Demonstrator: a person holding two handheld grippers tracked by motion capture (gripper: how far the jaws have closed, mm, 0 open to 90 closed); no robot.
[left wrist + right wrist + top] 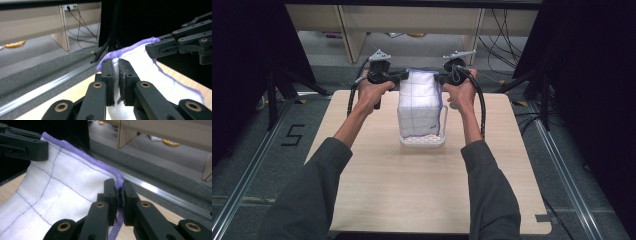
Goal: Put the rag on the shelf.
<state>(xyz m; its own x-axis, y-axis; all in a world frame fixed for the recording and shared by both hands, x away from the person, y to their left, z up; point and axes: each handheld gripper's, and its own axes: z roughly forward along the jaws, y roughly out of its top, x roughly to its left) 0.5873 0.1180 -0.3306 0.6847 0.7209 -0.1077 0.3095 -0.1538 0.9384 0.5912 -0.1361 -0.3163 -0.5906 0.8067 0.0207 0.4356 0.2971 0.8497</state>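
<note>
Both grippers pinching top corners of cloth: left gripper and right gripper clamping purple hem; cloth hanging straight below between them, draping into clear tray.

White purple-edged cloth hanging upright into clear tray on table.

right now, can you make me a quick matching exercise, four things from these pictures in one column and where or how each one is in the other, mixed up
Things:
1. left tool
2. right tool
3. cloth
4. clear tray

States:
A. on the table under the hanging cloth
B. white with a purple hem, held up by its top corners
C. shut on the cloth's left top corner
D. shut on the cloth's right top corner

Pairs: 1-C, 2-D, 3-B, 4-A
</note>
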